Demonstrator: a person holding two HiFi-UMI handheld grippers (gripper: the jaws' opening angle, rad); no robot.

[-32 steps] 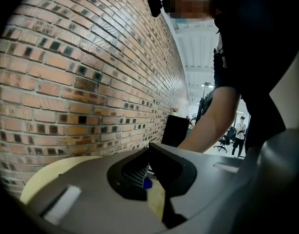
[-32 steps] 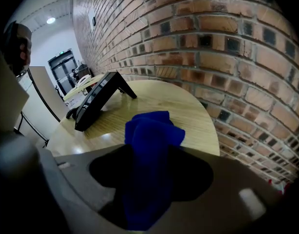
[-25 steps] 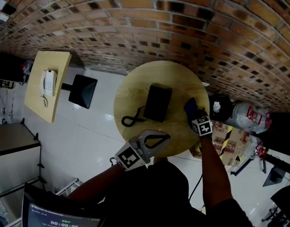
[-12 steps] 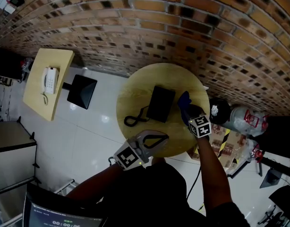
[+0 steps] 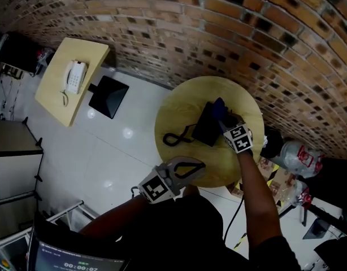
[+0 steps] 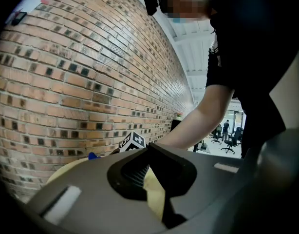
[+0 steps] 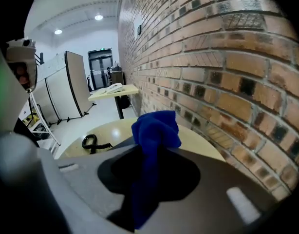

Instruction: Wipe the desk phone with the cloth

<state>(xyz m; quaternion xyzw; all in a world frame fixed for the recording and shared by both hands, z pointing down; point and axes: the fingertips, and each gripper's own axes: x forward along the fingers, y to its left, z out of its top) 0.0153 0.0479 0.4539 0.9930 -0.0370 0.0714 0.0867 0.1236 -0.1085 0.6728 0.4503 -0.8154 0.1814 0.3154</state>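
- L gripper (image 6: pixel 149 145): jaws closed, nothing in them; sits by near edge of the round surface (image 5: pixel 179 113), apart from the phone.
- R gripper (image 7: pixel 157 147): jaws clamped on blue cloth (image 7: pixel 157 126), wad sticking out past the tips, at phone's far corner; contact unclear.
- Phone (image 5: pixel 204 129): black, mid-surface, coiled cord (image 5: pixel 176 138) trailing to its left.
- Cloth looks soft, light, limp; mid-bunch hold seems fine, wipe w/ the free wad.
- Phone prob. stiff plastic, light, may skid on the smooth top; steady its near edge w/ L, keep clear of cord.
- Brick wall (image 5: pixel 162 33) behind.
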